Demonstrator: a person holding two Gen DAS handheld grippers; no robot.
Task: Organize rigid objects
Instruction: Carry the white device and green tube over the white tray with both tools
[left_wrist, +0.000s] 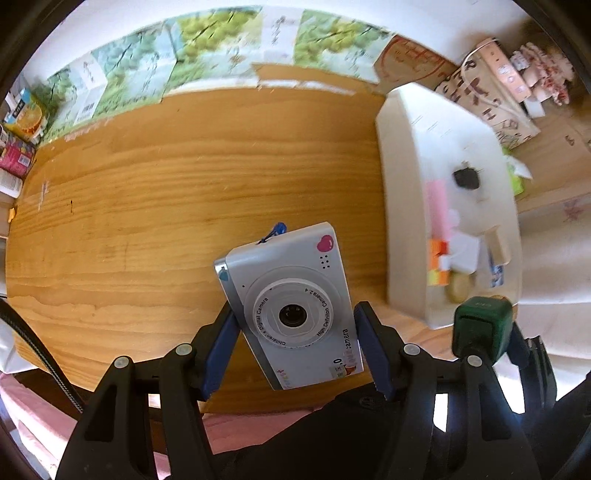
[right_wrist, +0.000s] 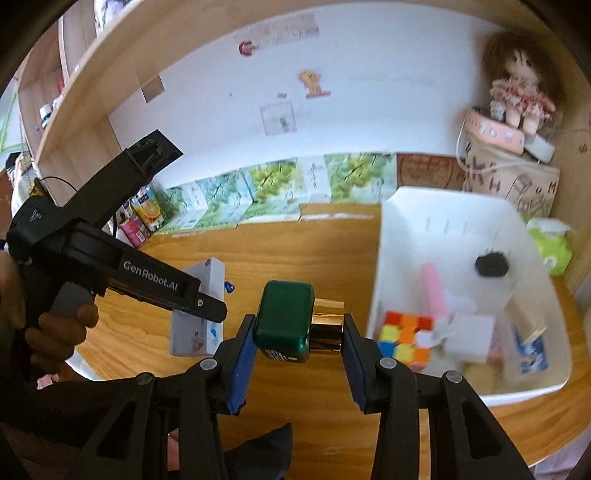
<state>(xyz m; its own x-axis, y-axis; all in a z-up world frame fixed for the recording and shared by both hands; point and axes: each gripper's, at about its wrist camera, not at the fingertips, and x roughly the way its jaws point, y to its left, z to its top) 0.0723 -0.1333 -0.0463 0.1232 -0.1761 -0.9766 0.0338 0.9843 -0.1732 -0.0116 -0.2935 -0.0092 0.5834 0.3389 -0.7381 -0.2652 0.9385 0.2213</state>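
My left gripper (left_wrist: 295, 328) is shut on a small silver children's digital camera (left_wrist: 291, 295), lens toward me, held above the wooden table (left_wrist: 147, 206). In the right wrist view the same camera (right_wrist: 199, 321) hangs to the left in the left gripper (right_wrist: 207, 306), which a hand holds. My right gripper (right_wrist: 298, 326) is shut on a dark green bottle (right_wrist: 284, 317) with a gold cap (right_wrist: 328, 321), lying sideways between the pads. That bottle (left_wrist: 480, 325) shows at the lower right of the left wrist view. A white bin (right_wrist: 406, 206) stands to the right.
The bin holds a colour cube (right_wrist: 406, 336), a pink stick (right_wrist: 434, 291), a black item (right_wrist: 491, 264) and small boxes. Cartons (right_wrist: 266, 184) line the back wall. A doll (right_wrist: 517, 96) sits on a printed bag, with a green tissue pack (right_wrist: 550, 247) beside the bin.
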